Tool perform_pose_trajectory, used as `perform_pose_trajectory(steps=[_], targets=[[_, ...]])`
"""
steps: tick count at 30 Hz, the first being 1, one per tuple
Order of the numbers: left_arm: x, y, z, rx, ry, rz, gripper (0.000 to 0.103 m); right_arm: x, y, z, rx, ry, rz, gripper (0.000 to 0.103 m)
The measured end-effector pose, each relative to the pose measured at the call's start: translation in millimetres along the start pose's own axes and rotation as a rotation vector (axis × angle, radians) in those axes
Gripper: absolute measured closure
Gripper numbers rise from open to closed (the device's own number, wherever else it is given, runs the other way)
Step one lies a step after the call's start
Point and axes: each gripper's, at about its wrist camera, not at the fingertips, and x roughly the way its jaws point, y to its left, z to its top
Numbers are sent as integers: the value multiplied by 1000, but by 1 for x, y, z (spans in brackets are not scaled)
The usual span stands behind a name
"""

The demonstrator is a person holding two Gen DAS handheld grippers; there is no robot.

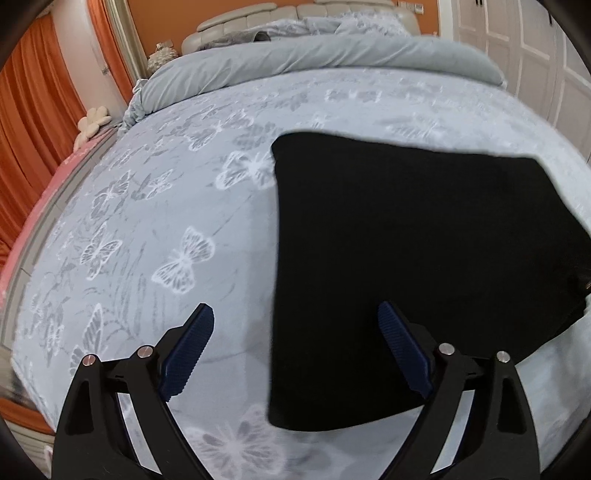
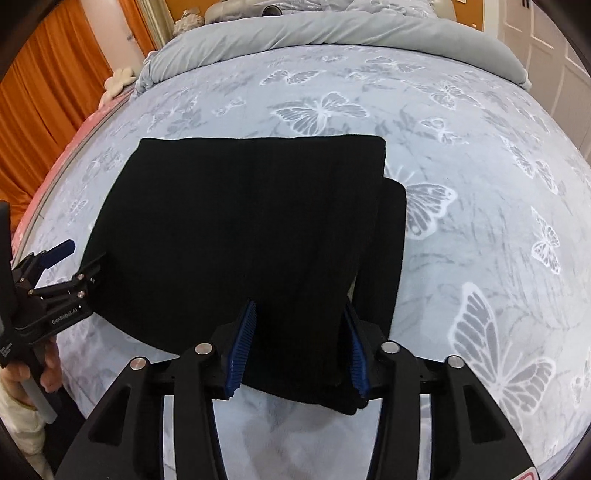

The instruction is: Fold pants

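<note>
Black pants (image 1: pixel 406 240) lie folded into a rough rectangle on a pale blue butterfly bedspread (image 1: pixel 166 221). My left gripper (image 1: pixel 294 305) hovers open and wide over their left edge, one finger above the bedspread and the other above the cloth. In the right wrist view the pants (image 2: pixel 251 221) show a second layer sticking out on the right. My right gripper (image 2: pixel 300 306) stands open at their near edge with the cloth between its blue pads (image 2: pixel 242 343), which do not press it. The left gripper (image 2: pixel 83 253) shows at the pants' left side, held by a hand (image 2: pixel 22 373).
A rolled grey duvet (image 2: pixel 332 33) lies across the far end of the bed, before a padded headboard (image 1: pixel 240 22). Orange curtains (image 1: pixel 33 110) hang on the left, and white wardrobe doors (image 1: pixel 535 48) stand on the right. Bedspread lies bare around the pants.
</note>
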Motion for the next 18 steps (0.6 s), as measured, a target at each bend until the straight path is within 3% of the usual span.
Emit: perform_pose_trajectory(steps=[4,6,9,13,18], targets=[[4,15,-2,-25,22,-26,13,-7,5,6,-12,-31,-33,66],[-10,31,0,-60,-21,-38,14,-31,16,9,-48,-143,-97,62],[-29,64,5,-125,-83,-25,14,-52,46,7,-169,-232,-49,54],[-30,105,5,-225,-77,38,14,-22,115,-3,-363,-130,141,54],[-30,123,3,-255,-60,47,14,30,192,-16,-546,-29,169,52]])
